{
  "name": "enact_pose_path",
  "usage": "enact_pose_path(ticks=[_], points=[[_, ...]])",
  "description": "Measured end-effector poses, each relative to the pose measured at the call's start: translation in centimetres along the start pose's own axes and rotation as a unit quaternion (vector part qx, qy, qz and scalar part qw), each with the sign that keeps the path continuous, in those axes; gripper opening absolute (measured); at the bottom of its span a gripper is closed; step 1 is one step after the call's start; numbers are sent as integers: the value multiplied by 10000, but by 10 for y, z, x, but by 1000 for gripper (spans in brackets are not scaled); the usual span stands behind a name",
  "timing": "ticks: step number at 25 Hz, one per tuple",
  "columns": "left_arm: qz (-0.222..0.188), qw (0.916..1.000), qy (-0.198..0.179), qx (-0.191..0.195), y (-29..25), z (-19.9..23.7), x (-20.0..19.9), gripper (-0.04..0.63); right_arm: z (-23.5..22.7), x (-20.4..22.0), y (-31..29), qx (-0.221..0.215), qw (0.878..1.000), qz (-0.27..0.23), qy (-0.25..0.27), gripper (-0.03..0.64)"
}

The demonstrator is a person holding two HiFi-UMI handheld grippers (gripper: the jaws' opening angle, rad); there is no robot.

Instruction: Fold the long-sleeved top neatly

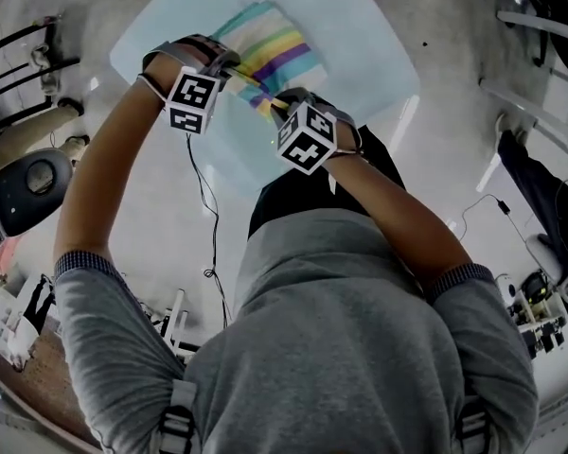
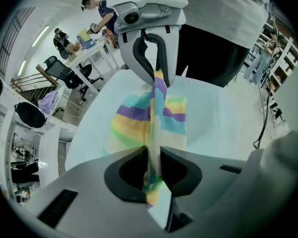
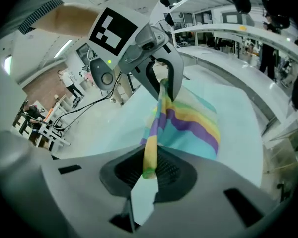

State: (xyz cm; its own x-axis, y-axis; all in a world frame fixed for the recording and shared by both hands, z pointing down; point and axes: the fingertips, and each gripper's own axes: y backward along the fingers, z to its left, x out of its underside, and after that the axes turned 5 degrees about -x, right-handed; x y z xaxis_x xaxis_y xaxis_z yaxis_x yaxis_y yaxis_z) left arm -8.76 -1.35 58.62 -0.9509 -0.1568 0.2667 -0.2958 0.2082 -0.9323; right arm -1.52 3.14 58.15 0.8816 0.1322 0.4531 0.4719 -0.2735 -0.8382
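Observation:
The long-sleeved top, striped in teal, yellow, purple and green, lies partly on a pale blue table. One edge of it is lifted and pulled taut between my two grippers. My left gripper is shut on that edge, and the cloth runs up between its black pads. My right gripper is shut on the same edge, with cloth pinched in its pads. Each gripper view shows the other gripper across the stretched fold: the right gripper and the left gripper. The rest of the top drapes onto the table.
A black office chair stands on the floor at the left. A cable trails below the table's near edge. White racks line the right side. People sit at desks far behind.

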Motion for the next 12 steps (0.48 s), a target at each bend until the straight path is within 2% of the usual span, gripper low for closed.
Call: enact_pose_path(ticks=[4, 9, 12], points=[[93, 9995, 283, 34, -16, -30, 27, 81, 15, -4, -39, -178, 9996, 203, 88, 52], [164, 9969, 746, 173, -36, -63, 42, 193, 29, 4, -75, -372, 9974, 564, 263, 71], [114, 9931, 1145, 214, -38, -73, 44, 269, 40, 8, -86, -601, 9945, 779, 349, 137]])
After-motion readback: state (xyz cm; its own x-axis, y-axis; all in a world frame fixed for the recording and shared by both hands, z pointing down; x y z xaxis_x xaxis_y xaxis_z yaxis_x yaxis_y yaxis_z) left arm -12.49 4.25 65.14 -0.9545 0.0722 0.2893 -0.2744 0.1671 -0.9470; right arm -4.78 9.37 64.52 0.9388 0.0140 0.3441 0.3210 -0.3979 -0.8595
